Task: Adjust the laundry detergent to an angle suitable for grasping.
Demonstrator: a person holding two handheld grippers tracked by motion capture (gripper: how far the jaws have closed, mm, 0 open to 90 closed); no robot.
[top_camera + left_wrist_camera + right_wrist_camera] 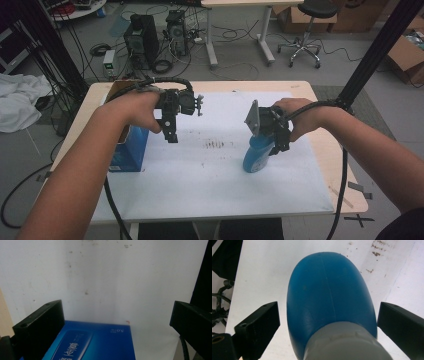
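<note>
Blue bottle point(329, 297) standing upright on white mat point(215, 190), right of centre, grey cap point(347, 342) up. Right gripper point(272, 131) hovering over it, jaws spread wide either side, not touching. Risk: closing off-centre, smooth rounded body slipping or tipping. Left gripper point(171, 131) also open, holding nothing, hanging just above blue box point(92, 342) at mat's left edge.

Dim, even overhead light, bluish cast; soft shadows on white mat point(210, 175); high view grainy, edges bowed; bottle point(329, 302) cap blurred close to lens
</note>
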